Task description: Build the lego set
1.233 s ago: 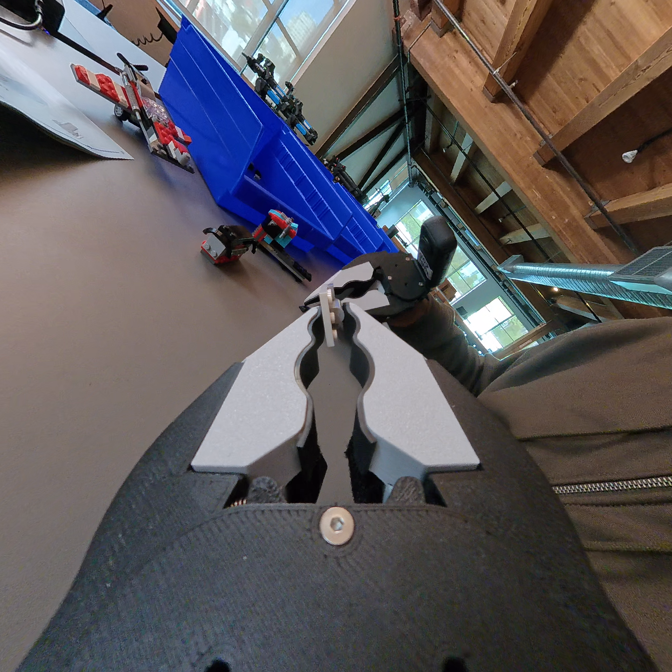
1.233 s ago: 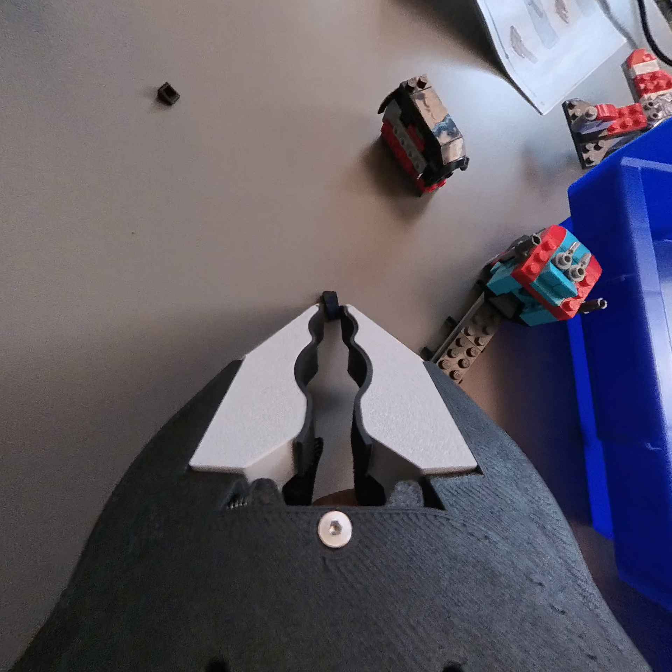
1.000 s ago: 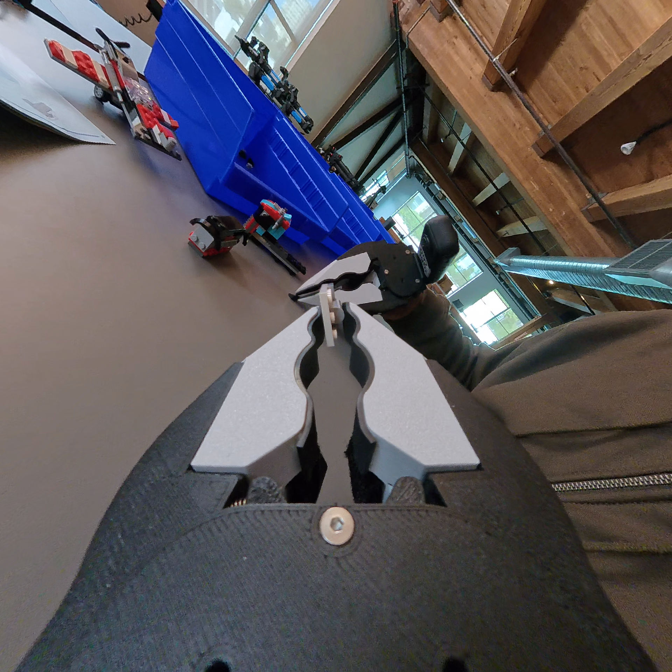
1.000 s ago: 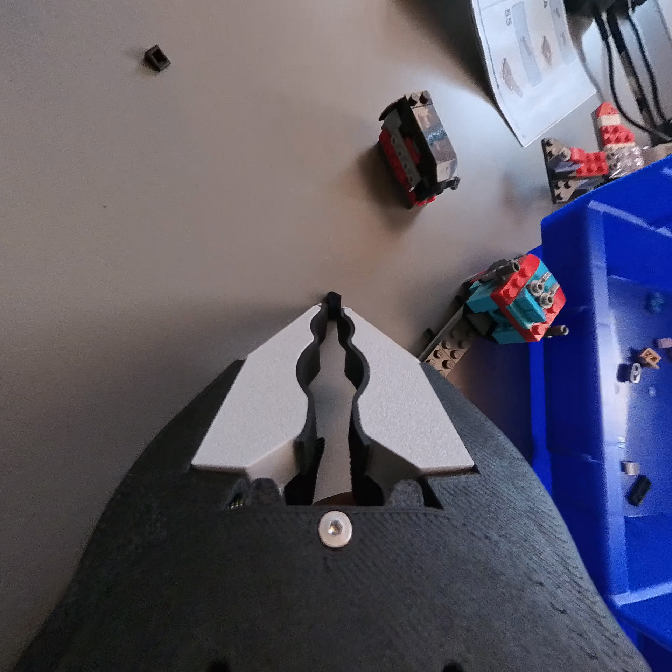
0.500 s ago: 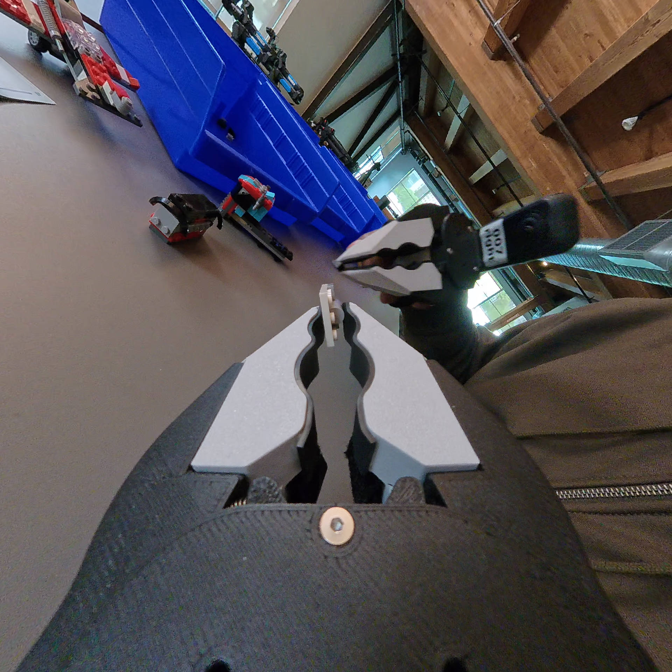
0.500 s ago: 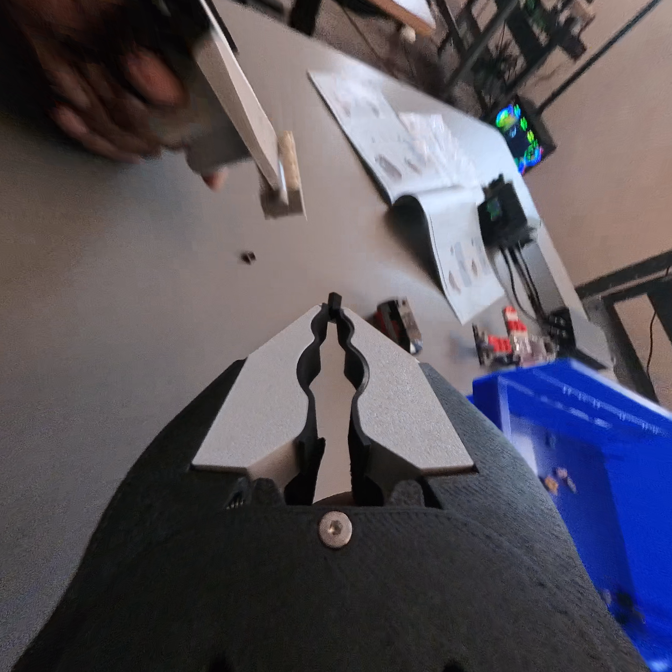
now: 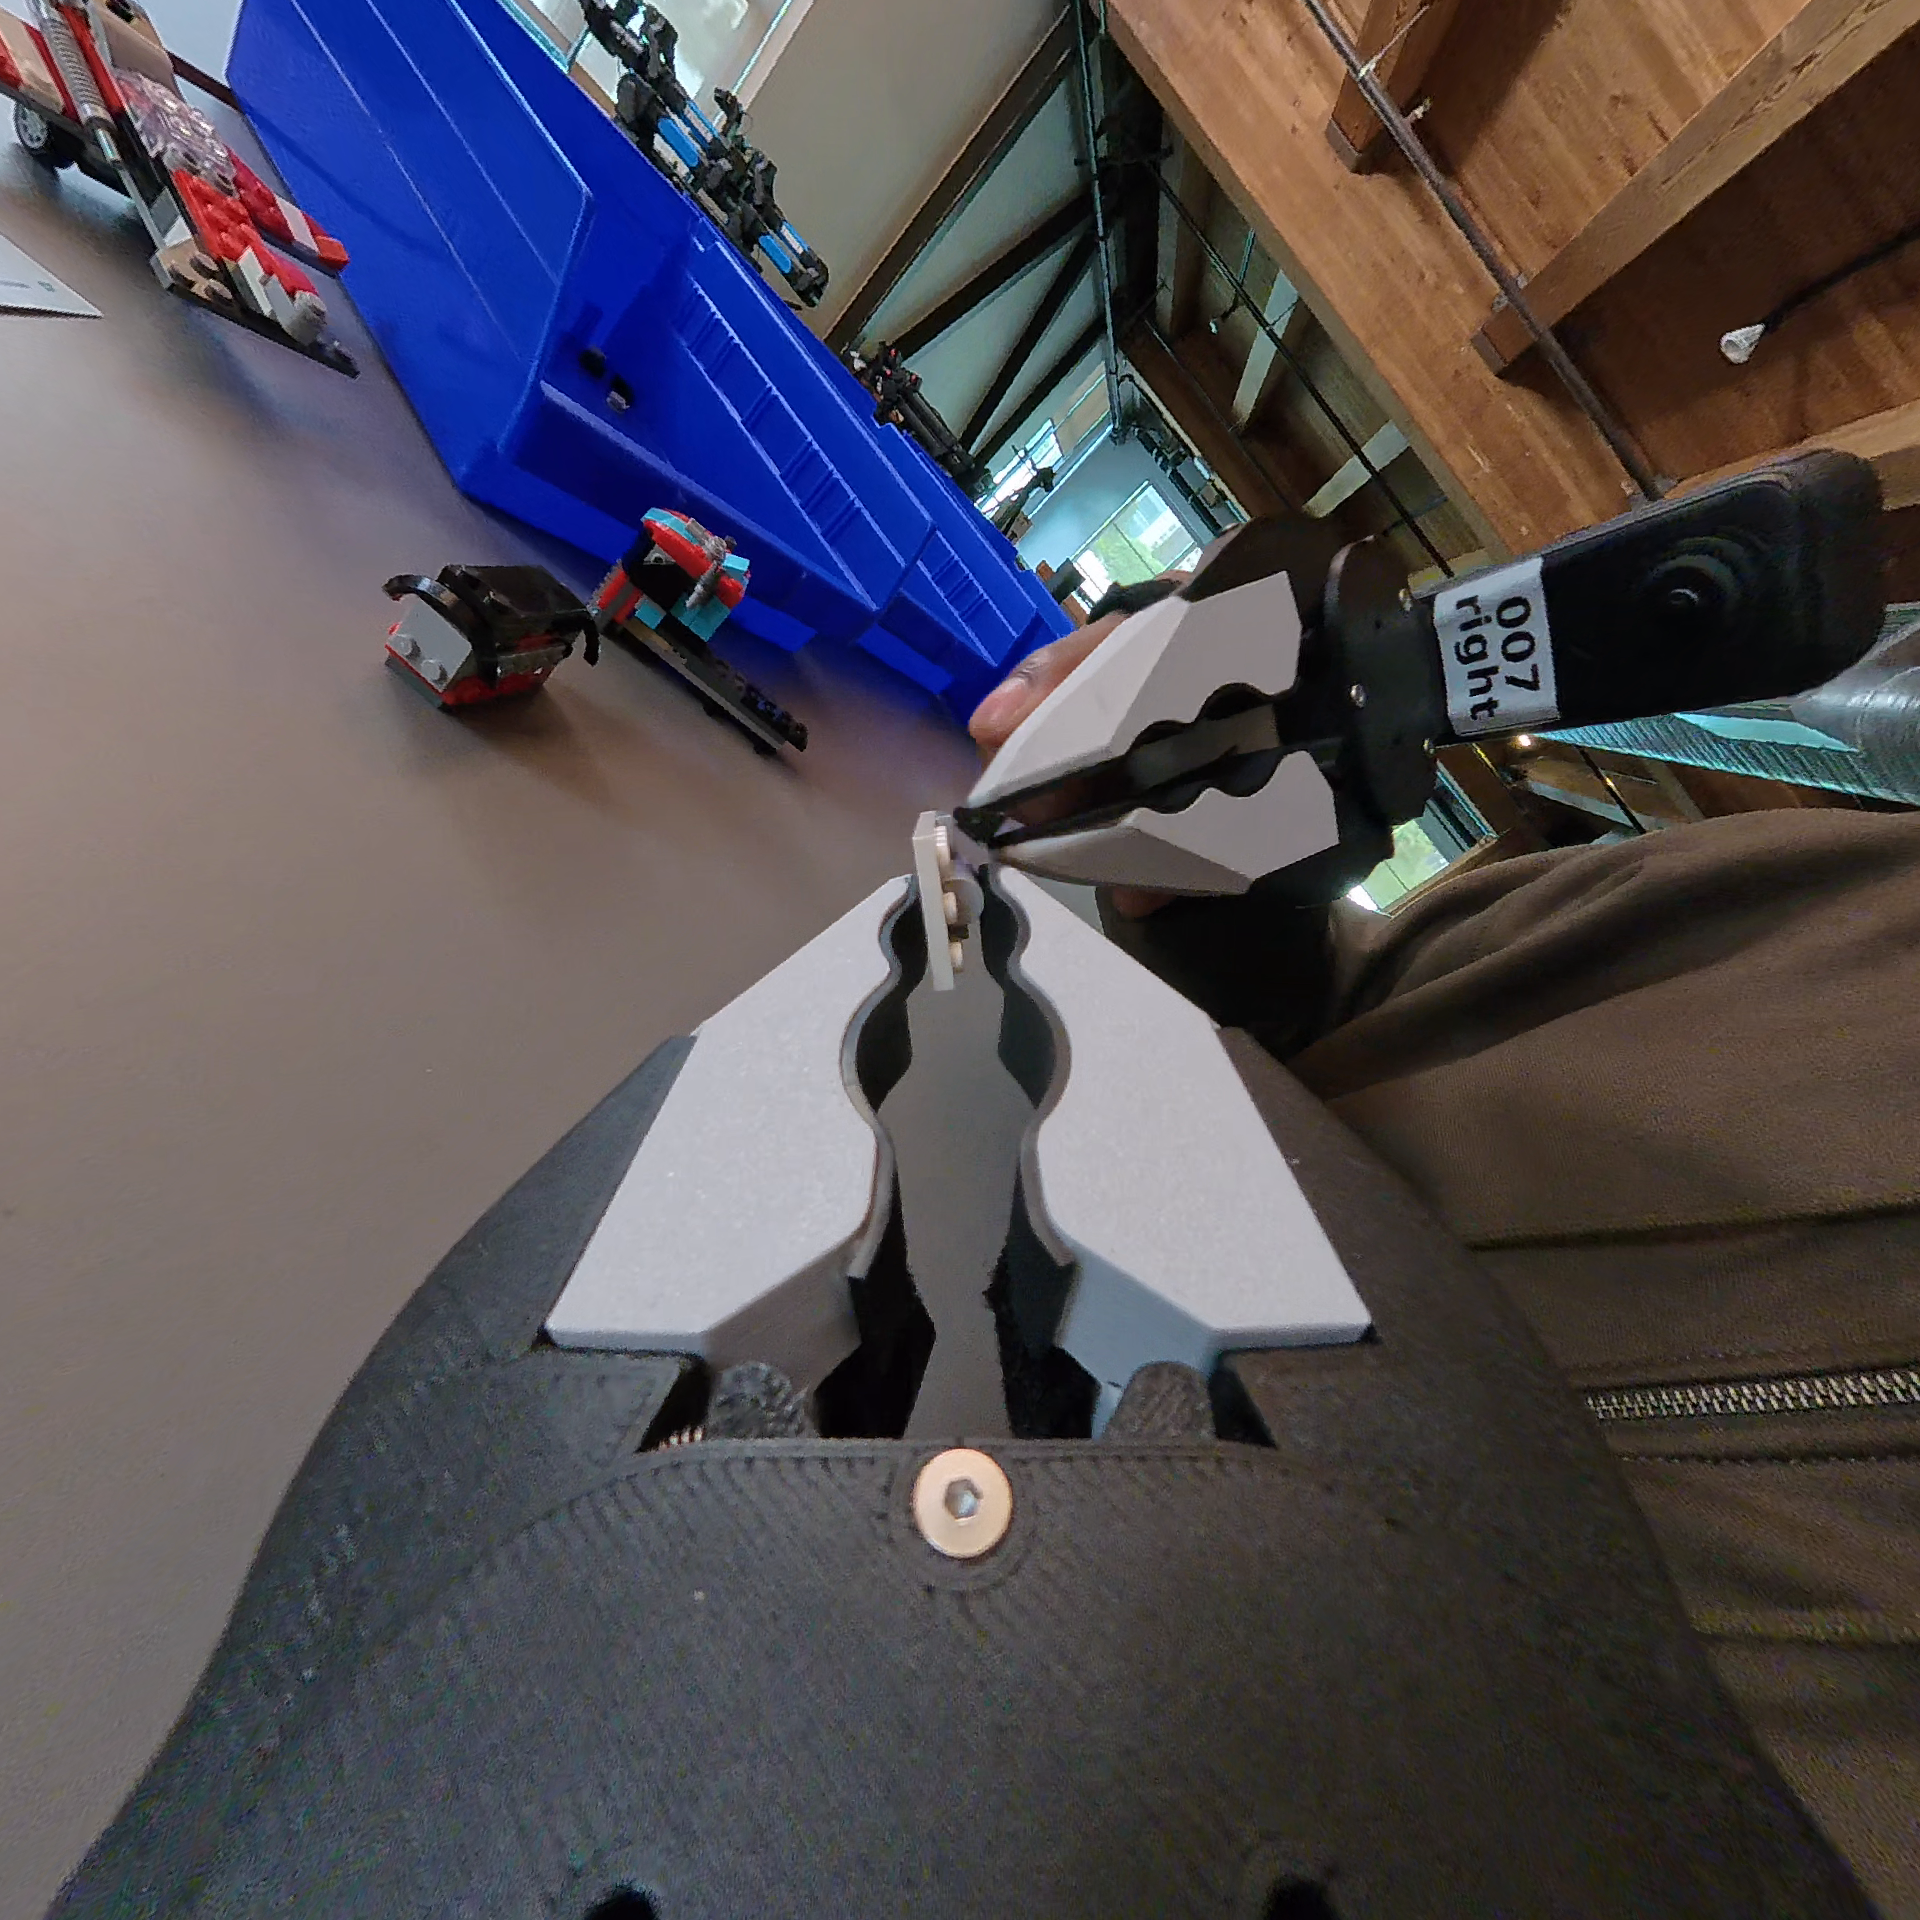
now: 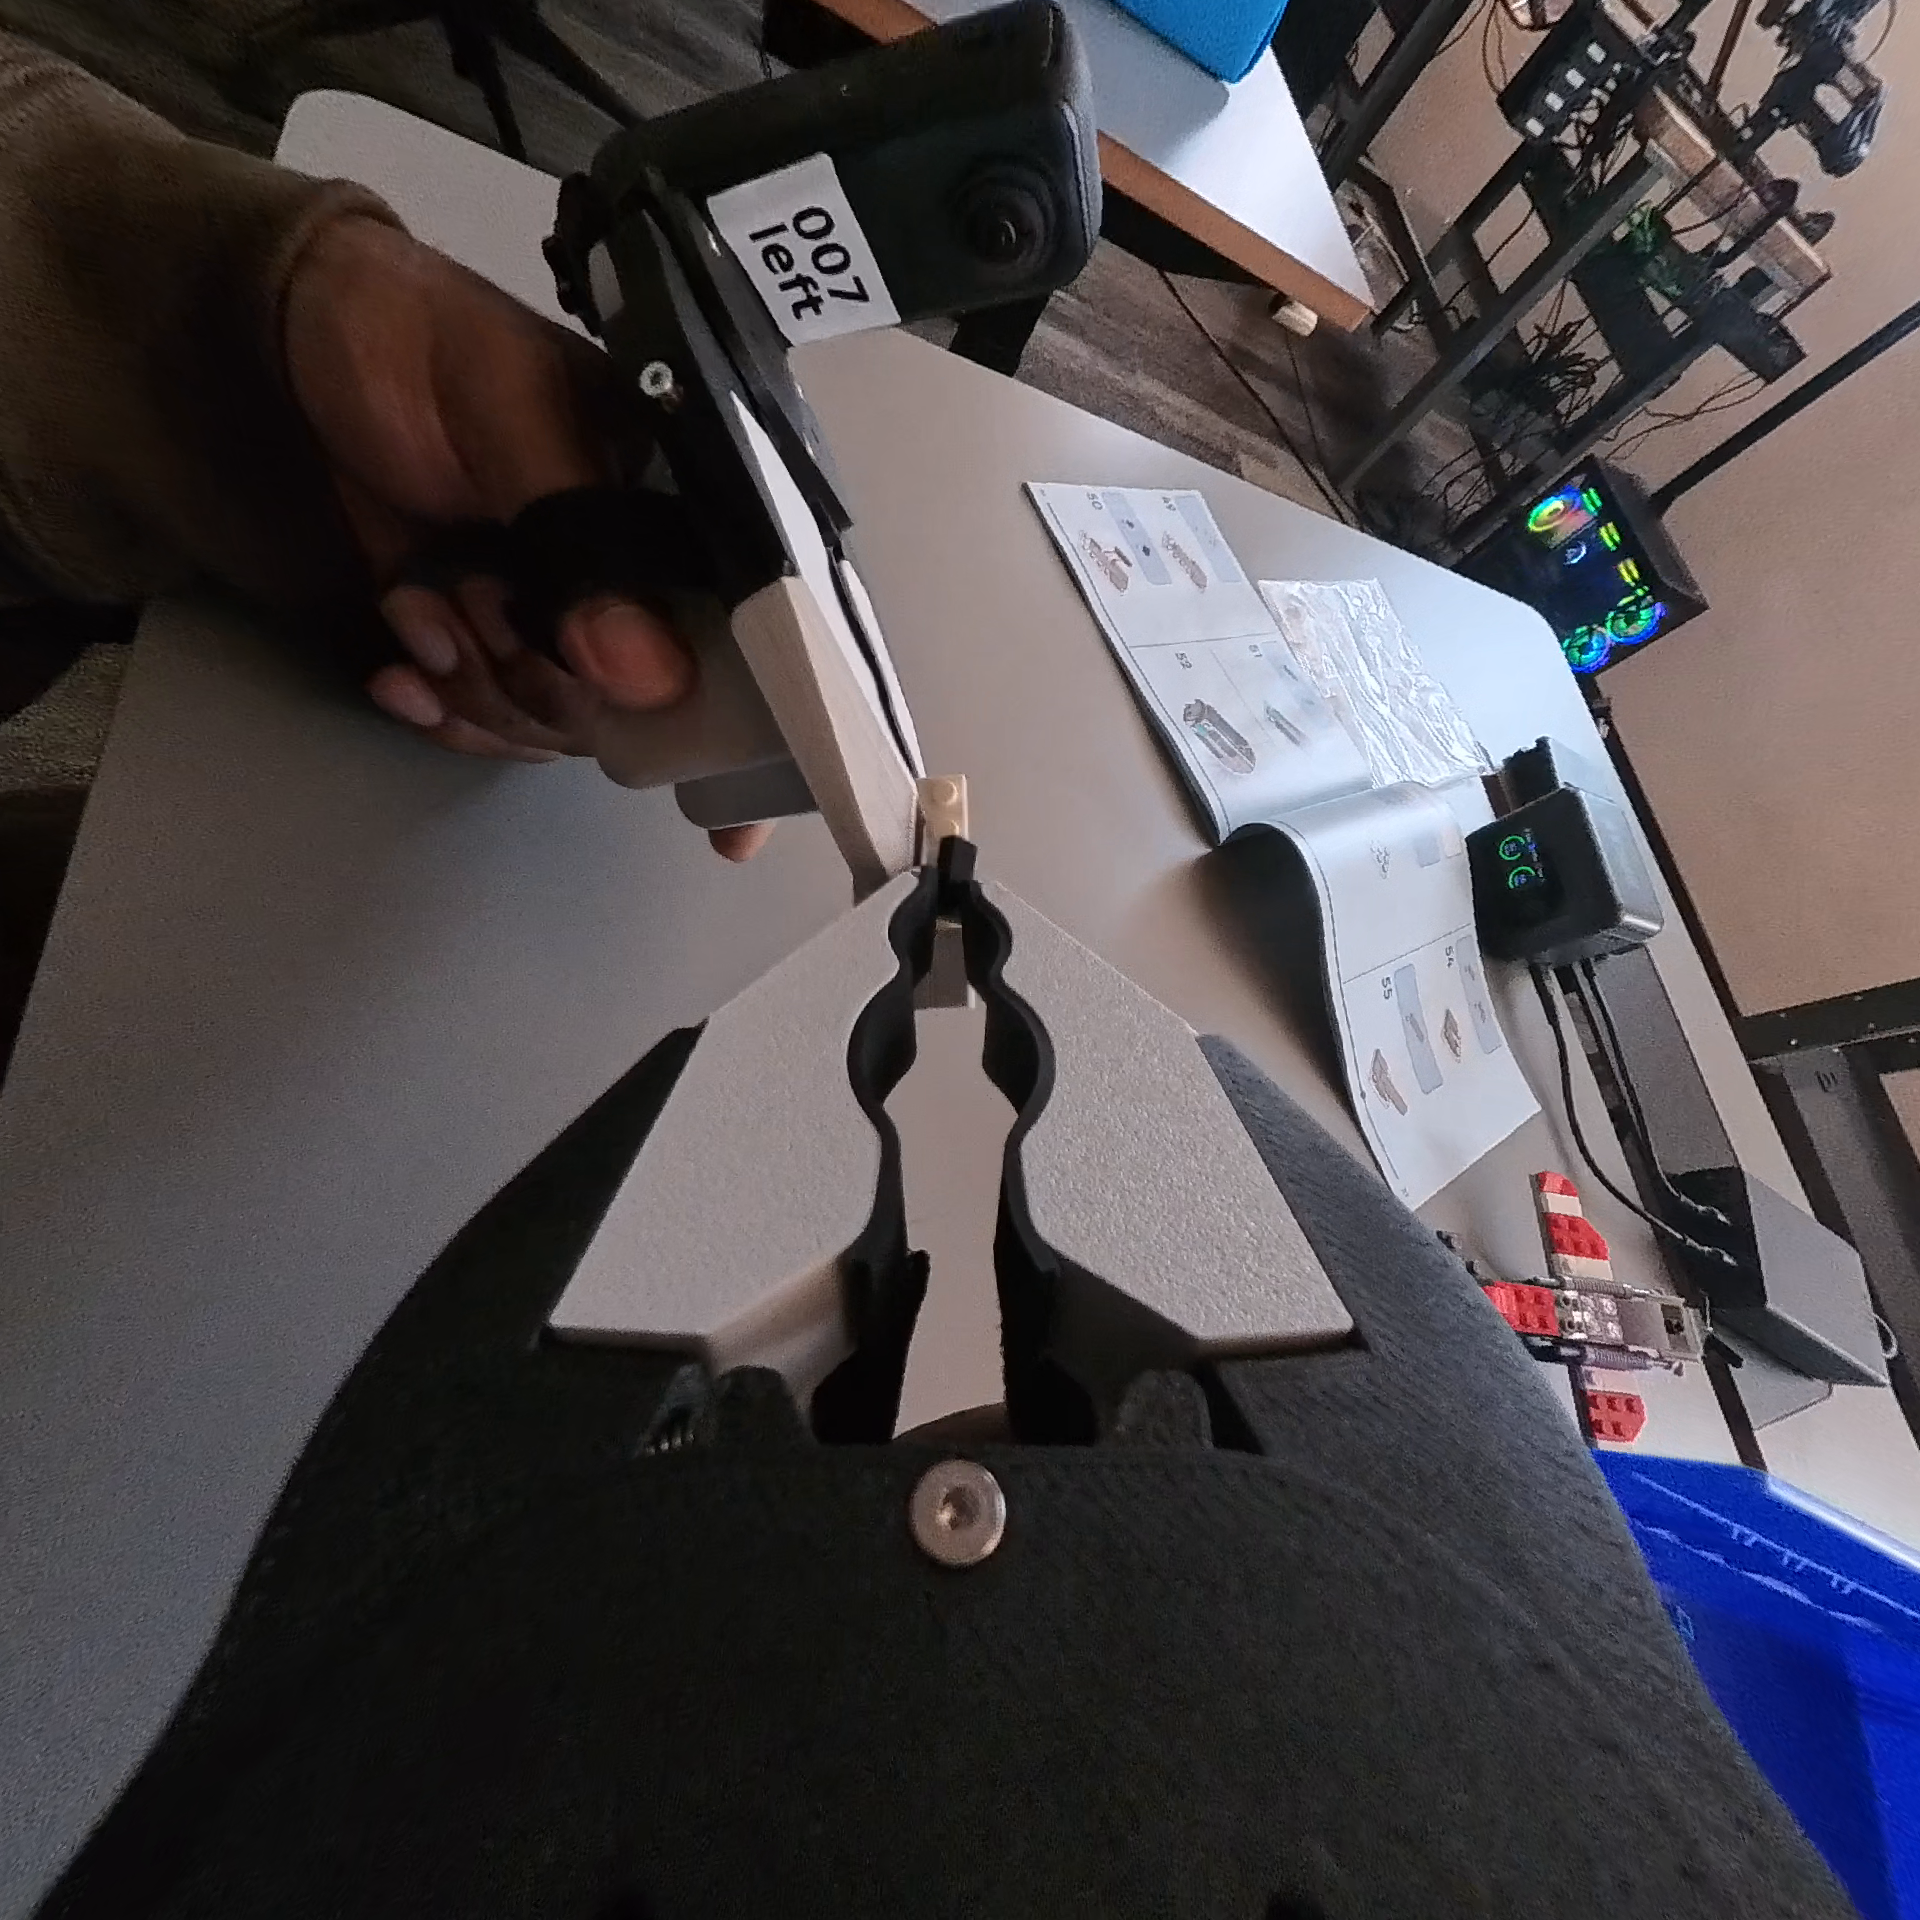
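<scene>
Landmark: blue bin [image 7: 582, 312], standing on the grey table [image 7: 260, 935]; all places below are given relative to it.
Red-and-white brick assembly [image 7: 208, 229]: on the table, just beside the bin's far-left end.
Black-and-red brick model [image 7: 478, 634]: on the table in front of the bin, a little apart from its wall.
Red-and-teal brick model [image 7: 681, 587]: close against the bin's front wall, just right of the black-and-red model.
Left gripper [image 7: 951, 894]: raised off the table, well in front of the bin; clenched on a pale studded plate [image 7: 940, 914] held edge-on, with both fingers pressed on it.
Right gripper [image 7: 971, 826]: in the air at the bin's near-right end; its tips pinch a small black piece [image 8: 954, 862].
Meeting point: the black piece sits at the studded face of the pale plate; whether it touches cannot be told.
Instruction booklet [image 8: 1299, 748]: open on the table, beyond the grippers and far from the bin.
Change, right gripper: about a second ago it pointed down at the table beside the bin; it now points level at the left gripper, tip to tip.
Change, left gripper: turned slightly; its clamp on the plate is unchanged.
Unchanged: the black piece stays pinched, and the models have not moved.
</scene>
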Demonstrator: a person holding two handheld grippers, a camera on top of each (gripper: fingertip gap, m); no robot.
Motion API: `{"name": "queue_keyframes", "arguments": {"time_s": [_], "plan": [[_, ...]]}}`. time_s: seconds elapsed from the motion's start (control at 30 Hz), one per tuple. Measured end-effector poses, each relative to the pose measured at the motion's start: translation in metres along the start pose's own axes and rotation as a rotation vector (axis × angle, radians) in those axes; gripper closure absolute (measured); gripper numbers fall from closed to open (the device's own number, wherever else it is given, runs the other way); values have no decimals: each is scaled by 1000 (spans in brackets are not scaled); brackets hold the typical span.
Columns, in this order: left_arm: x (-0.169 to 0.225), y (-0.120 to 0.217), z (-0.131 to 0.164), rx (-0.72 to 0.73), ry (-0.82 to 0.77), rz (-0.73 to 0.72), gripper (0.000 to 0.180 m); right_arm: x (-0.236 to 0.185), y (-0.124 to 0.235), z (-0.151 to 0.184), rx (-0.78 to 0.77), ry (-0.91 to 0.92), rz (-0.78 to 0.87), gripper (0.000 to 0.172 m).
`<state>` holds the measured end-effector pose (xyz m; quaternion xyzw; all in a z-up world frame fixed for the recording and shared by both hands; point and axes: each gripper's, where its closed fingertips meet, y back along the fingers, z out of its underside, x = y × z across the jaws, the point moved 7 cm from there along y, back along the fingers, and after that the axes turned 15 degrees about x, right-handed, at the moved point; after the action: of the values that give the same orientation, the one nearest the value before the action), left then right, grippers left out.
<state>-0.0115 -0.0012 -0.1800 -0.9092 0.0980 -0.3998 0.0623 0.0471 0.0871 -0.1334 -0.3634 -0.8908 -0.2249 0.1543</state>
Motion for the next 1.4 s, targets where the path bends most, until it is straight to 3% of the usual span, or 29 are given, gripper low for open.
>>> {"name": "queue_keyframes", "arguments": {"time_s": [0.57,1.4], "plan": [[3,0,1,-11,-10,28,171,7,2,2,15,-94,-138,165],[4,1,1,-9,-8,45,171,12,4,3,63,-216,-181,160]]}}
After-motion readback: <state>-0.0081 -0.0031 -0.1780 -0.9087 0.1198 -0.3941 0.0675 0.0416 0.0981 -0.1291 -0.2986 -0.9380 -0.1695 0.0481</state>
